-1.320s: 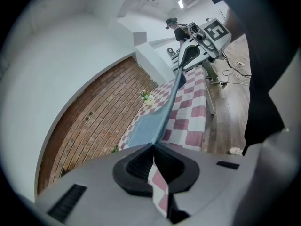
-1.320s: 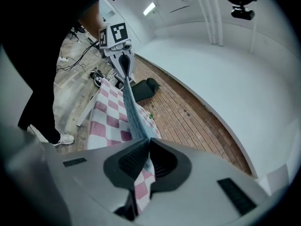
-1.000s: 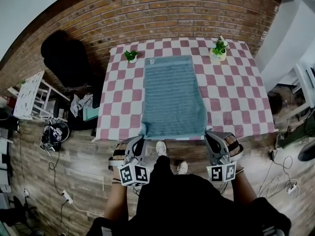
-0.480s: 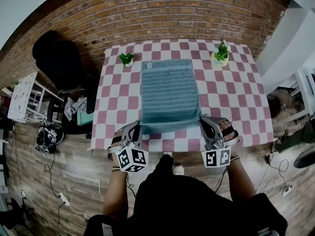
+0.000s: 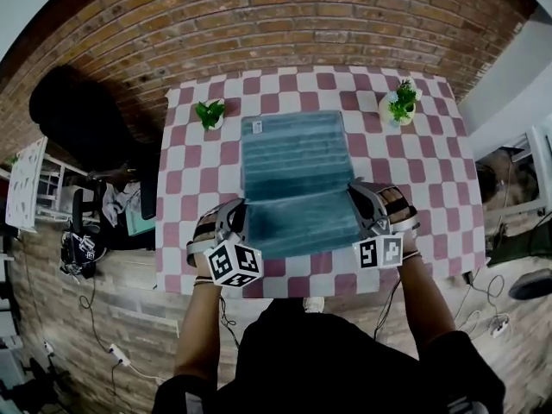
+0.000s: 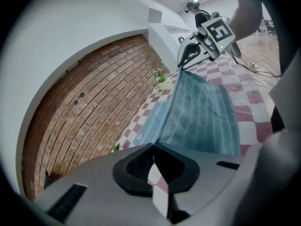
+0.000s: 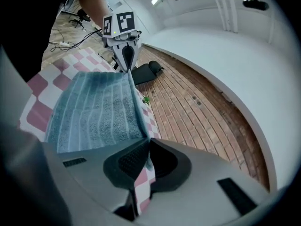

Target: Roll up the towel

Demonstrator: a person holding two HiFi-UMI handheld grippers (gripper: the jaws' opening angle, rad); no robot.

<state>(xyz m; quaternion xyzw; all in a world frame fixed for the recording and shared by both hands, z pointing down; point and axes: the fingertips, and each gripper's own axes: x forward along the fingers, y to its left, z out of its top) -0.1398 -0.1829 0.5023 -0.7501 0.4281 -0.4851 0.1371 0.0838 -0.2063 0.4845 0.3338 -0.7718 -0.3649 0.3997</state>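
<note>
A teal ribbed towel (image 5: 293, 153) lies lengthwise on the pink-and-white checkered table (image 5: 183, 188). Its near end is lifted and carried over the rest as a raised flap (image 5: 297, 221). My left gripper (image 5: 241, 207) is shut on the flap's left corner, and my right gripper (image 5: 355, 190) is shut on the right corner. In the left gripper view the towel (image 6: 202, 112) stretches from my shut jaws across to the right gripper (image 6: 188, 60). In the right gripper view the towel (image 7: 94, 112) spans over to the left gripper (image 7: 126, 56). A small label (image 5: 256, 128) shows at the towel's far left corner.
Two small potted plants stand at the table's far corners, one on the left (image 5: 210, 113) and one on the right (image 5: 402, 102). A brick wall (image 5: 285, 24) backs the table. A dark chair (image 5: 73, 115) and a white rack (image 5: 24, 184) stand to the left.
Both grippers have moved away from me over the table, carrying the towel's near edge with them, so the hanging end now lies folded over the towel.
</note>
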